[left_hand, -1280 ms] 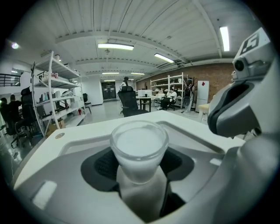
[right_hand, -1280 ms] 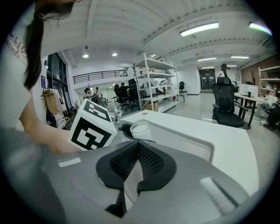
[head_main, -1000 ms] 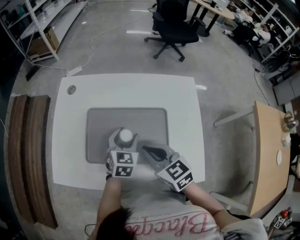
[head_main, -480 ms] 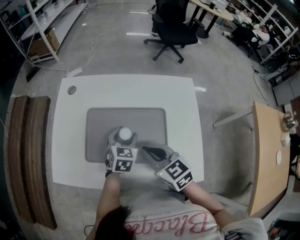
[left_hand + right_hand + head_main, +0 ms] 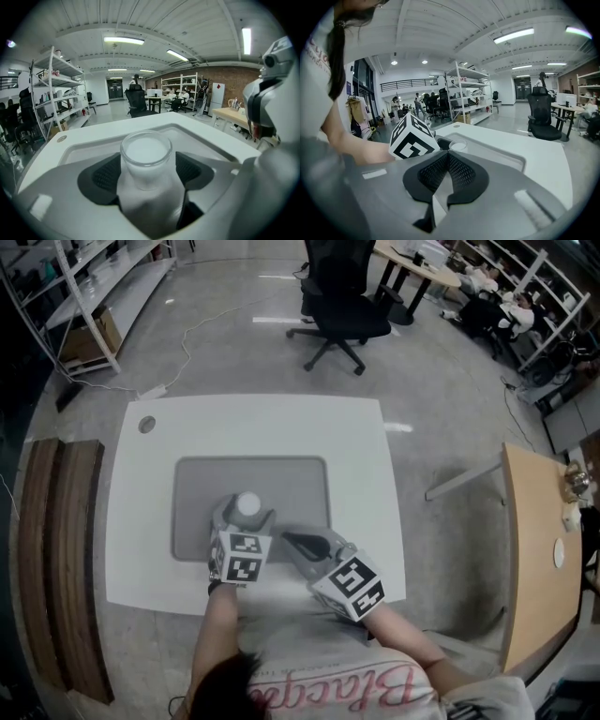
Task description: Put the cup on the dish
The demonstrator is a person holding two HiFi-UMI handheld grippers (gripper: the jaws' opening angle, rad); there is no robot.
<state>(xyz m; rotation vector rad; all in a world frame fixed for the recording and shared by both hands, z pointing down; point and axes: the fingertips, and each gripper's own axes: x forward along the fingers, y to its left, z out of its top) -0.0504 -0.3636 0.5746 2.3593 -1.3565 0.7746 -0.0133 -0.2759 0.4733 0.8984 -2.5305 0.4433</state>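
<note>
Grey left gripper [image 5: 247, 518]: jaws opening, one pad on either side of the cup, neither visibly pressing on it.
Frosted cup [image 5: 146, 152]: upright between those jaws, mouth up, standing on the dish.
Step in hand (judged): the release; the placing itself looks all but done.
Handling (judged): let both pads come fully off the cup wall, then draw the gripper straight back along its own line and level, so no pad drags or tips the cup.
Grey dish [image 5: 281, 484]: under and ahead of the left jaws, raised rim all round. Its near rim passes beneath the gripper body, so keep the jaws above it when backing out.
Right gripper [image 5: 447, 159]: jaws together, nothing between them. It sits just right of the left gripper with its nose toward that gripper's marker cube [image 5: 412, 138]; best kept still.
White table [image 5: 356, 456]: near edge lies under both grippers.
Open room: bare dish floor ahead and right of the cup, bare tabletop left of the left gripper and right of the right one. Straight back is unobstructed.
</note>
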